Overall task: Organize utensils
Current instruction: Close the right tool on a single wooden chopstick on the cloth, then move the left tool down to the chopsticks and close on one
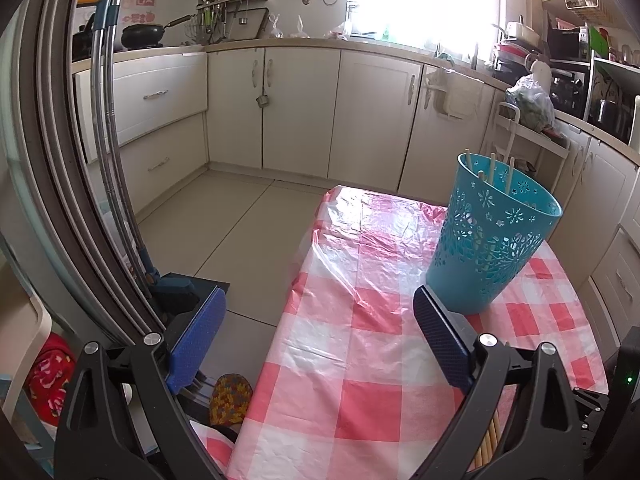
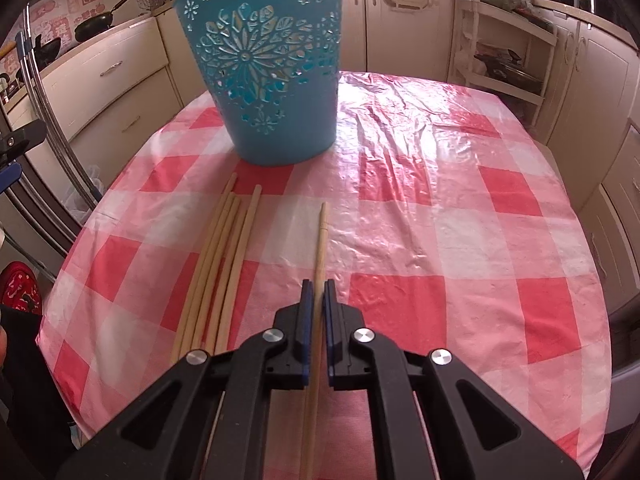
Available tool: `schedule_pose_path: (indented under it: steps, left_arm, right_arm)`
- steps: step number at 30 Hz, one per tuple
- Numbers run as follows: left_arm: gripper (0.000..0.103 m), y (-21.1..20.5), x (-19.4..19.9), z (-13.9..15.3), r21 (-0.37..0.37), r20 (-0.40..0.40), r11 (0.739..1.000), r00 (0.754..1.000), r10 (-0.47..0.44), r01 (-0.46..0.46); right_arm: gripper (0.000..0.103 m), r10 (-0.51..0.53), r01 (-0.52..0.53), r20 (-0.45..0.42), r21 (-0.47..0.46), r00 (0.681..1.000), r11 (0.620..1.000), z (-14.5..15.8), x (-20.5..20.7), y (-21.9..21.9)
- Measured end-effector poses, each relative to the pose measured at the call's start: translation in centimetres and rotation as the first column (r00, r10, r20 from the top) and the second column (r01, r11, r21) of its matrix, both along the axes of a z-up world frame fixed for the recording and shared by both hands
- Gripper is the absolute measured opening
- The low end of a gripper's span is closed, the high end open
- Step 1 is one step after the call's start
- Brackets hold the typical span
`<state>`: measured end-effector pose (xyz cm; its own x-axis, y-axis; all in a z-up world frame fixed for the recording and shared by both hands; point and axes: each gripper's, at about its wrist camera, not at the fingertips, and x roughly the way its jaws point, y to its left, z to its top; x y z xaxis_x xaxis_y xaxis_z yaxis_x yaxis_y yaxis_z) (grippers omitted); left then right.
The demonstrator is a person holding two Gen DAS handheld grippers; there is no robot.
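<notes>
Right tongs (image 2: 316, 292) clamping one chopstick (image 2: 321, 240), left tongs (image 1: 320, 340) agape, sticks poking from basket (image 1: 492, 232)

Chopstick (image 2: 320, 264) rear end behind jaws.

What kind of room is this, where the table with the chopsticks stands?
Most likely a home kitchen. Cream cabinets run under a counter along the walls, a black wok sits on the counter, and cooking utensils hang on a wall rack.
</notes>
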<state>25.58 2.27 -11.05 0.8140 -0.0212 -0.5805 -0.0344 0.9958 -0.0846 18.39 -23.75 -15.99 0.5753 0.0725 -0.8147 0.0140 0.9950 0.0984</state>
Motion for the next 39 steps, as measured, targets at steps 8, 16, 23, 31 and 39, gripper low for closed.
schedule_pose_path:
  steps: [8,16,23,31,39]
  left_arm:
    - [0.091,-0.4,0.1,-0.2,0.015,-0.009,1.0,1.0,-0.01,0.011]
    - [0.091,-0.3,0.3,-0.4,0.011,-0.019,1.0,1.0,-0.008,0.008]
    - [0.091,-0.8,0.3,-0.6,0.025,-0.027,0.999,0.999,-0.023,0.023]
    - [0.091,-1.8,0.5,-1.5,0.05,-0.066,0.997,0.996,-0.06,0.064]
    - [0.091,-5.3,-0.1,-3.5,0.128,-0.135,0.977,0.979,-0.153,0.171]
  right_arm:
    - [0.007,0.034,-0.034,-0.013,0.013,0.999,0.999,0.1,0.3,0.4]
    - [0.006,0.03,-0.03,-0.015,-0.01,0.999,0.999,0.1,0.4,-0.1]
    - [0.006,0.029,-0.029,-0.026,0.019,0.999,0.999,0.0,0.5,-0.5]
    - [0.006,0.078,-0.078,-0.019,0.018,0.997,0.997,0.0,1.0,-0.3]
    - [0.006,0.08,-0.082,0.03,0.069,0.996,0.994,-0.3,0.4,-1.1]
